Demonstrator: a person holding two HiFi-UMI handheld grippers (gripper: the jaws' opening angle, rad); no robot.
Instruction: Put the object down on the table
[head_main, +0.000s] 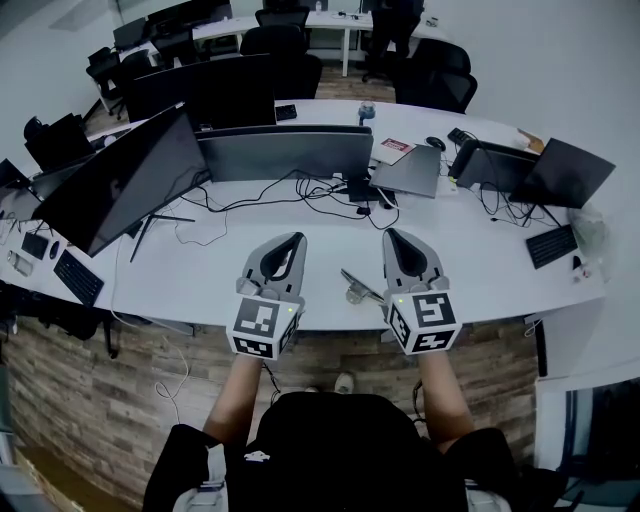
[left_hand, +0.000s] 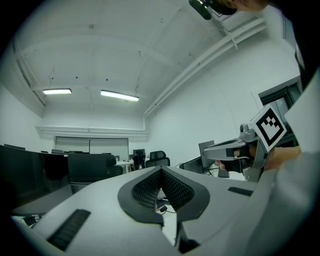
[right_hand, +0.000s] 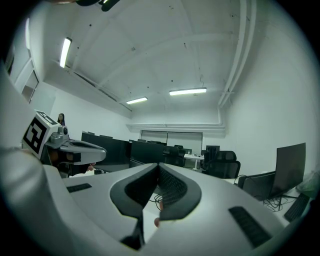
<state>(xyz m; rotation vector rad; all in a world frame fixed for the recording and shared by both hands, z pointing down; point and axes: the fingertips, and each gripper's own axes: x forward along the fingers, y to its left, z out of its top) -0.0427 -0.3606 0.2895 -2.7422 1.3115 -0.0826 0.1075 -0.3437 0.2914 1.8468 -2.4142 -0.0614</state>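
Object (head_main: 357, 289) — small, part clear, part dark, on the white table (head_main: 200, 290) near its front edge | just left of right gripper (head_main: 390, 234), outside its jaws | right gripper clenched, empty | left gripper (head_main: 297, 238) — clenched, empty

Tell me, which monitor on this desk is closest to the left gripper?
The wide grey monitor straight beyond the left gripper; the dark monitors stand farther off to both sides.

Your left gripper (head_main: 296, 238) and right gripper (head_main: 391, 234) are grey with black pads (left_hand: 150, 189) — cubes (head_main: 262, 325) in black-and-white squares. White table (head_main: 200, 280), black monitors (head_main: 120, 185), brown plank floor (head_main: 80, 400).
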